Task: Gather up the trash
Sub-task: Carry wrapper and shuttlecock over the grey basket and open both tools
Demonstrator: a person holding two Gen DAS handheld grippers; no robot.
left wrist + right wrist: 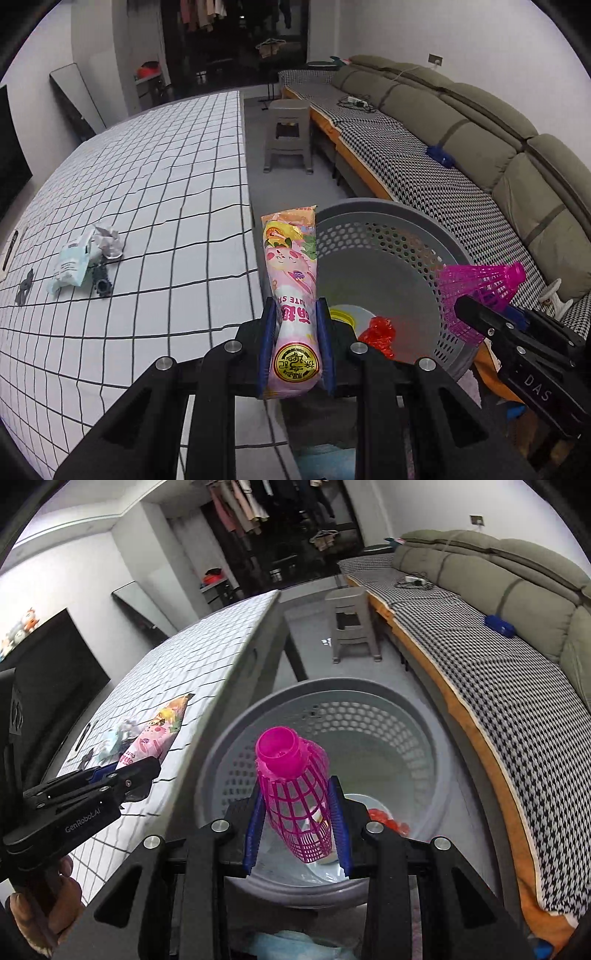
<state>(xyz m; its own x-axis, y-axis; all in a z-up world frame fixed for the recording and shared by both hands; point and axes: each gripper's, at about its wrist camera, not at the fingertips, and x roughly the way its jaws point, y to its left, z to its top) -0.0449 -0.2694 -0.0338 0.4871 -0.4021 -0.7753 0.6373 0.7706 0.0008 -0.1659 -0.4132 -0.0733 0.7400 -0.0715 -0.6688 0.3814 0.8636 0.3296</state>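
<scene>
The snack wrapper (293, 295) is glossy printed plastic film, pink with a shiny gold foil-looking seal near the bottom of the frame. The magenta shuttlecock (295, 794) is all plastic, a see-through lattice skirt with a smooth solid cap. The grey basket (388, 229) looks like matt moulded plastic, walls punched full of round holes. The left gripper (295, 350) and right gripper (297, 830) have matt black plastic bodies, ribbed blue pads and bright metal bolt heads. The table cover (147, 192), left side, is white gridded cloth, a bit wrinkled. The sofa (480, 110), upper right, has soft matt olive fabric with a woven houndstooth seat cover.
</scene>
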